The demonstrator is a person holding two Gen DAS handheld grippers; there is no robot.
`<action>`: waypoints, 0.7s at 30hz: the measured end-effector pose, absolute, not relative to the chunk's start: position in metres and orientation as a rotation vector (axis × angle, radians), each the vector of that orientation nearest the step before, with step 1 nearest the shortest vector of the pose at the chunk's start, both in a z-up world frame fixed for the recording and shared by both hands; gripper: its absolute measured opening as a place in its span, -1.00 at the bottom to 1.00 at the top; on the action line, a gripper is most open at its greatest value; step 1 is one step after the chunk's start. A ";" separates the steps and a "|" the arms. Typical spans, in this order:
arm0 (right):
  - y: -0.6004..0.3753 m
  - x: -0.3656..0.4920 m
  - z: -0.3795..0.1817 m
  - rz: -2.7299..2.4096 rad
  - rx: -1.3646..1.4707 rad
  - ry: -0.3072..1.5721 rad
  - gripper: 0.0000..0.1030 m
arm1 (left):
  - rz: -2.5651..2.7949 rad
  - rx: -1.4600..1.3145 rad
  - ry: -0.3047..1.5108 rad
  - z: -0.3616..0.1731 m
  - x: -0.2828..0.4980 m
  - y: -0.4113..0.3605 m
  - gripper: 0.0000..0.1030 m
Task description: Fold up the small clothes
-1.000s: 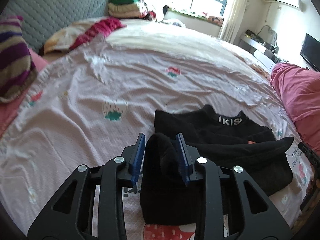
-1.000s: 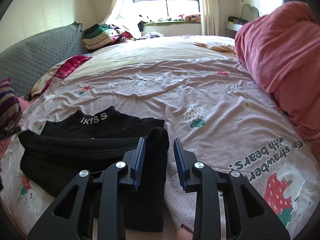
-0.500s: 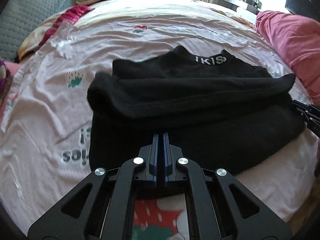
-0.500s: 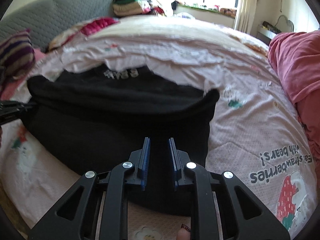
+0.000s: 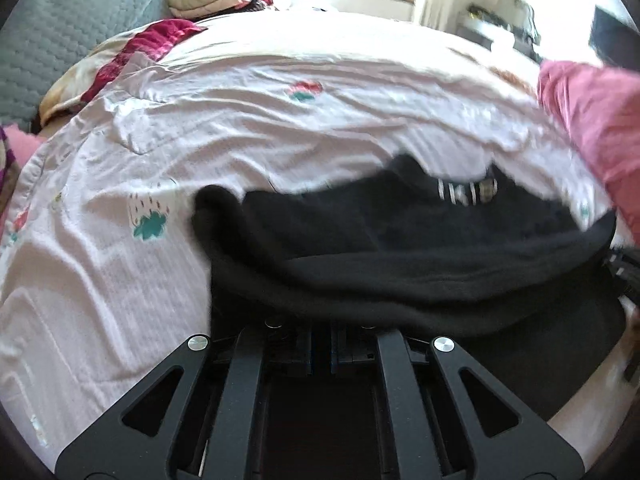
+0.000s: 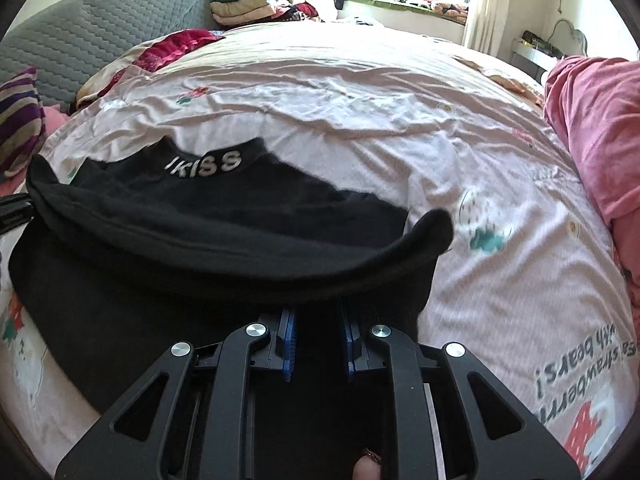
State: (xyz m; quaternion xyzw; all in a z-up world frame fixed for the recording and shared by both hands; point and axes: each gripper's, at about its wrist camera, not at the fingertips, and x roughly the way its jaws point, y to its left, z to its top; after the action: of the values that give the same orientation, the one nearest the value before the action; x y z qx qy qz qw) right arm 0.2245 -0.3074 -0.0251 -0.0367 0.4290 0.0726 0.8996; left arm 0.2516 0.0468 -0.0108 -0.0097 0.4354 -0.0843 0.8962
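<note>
A black top (image 5: 400,248) with a white-lettered collar lies on the pink bedsheet (image 5: 240,128). Its near edge is lifted, and the cloth drapes over both grippers. My left gripper (image 5: 322,344) is shut on the black top at its near left edge; the blue pads are pressed together under the fabric. In the right wrist view my right gripper (image 6: 318,344) is shut on the black top (image 6: 200,248) at its near right edge, with cloth between the blue pads (image 6: 289,340). The "IKISS" collar (image 6: 204,164) points away from me.
A pink blanket heap (image 6: 600,128) lies on the right of the bed. A grey quilted headboard (image 6: 100,28), a striped cushion (image 6: 18,120) and a red cloth (image 6: 172,48) are at the left. Folded clothes (image 6: 248,4) are stacked at the back.
Both grippers have closed on the top's near edge and lifted it. The raised fold has moved forward towards the collar and now hides the fingertips.
</note>
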 end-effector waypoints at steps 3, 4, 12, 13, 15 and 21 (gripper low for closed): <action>-0.318 0.236 -0.025 0.123 -0.046 0.880 -0.68 | -0.132 -0.048 0.863 0.000 0.261 0.061 -0.94; -0.320 0.238 -0.024 0.113 -0.038 0.876 -0.68 | -0.121 -0.058 0.854 0.003 0.262 0.066 -0.90; -0.357 0.245 -0.023 0.033 0.071 0.852 -0.36 | -0.109 -0.150 0.911 -0.007 0.273 0.092 -0.51; -0.360 0.246 -0.025 0.036 0.083 0.859 -0.13 | -0.115 -0.163 0.931 -0.014 0.276 0.092 -0.47; -0.363 0.248 -0.028 0.049 0.108 0.876 -0.10 | -0.121 -0.170 0.961 -0.024 0.278 0.091 -0.37; -0.366 0.251 -0.038 0.083 0.169 0.914 -0.10 | -0.153 -0.176 0.977 -0.037 0.280 0.090 -0.46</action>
State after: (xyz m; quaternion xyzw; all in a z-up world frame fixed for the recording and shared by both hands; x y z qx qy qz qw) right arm 0.2512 -0.3662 -0.0375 0.0814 0.4407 0.0399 0.8931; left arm 0.2797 0.0896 -0.0366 -0.0842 0.4683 -0.0734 0.8765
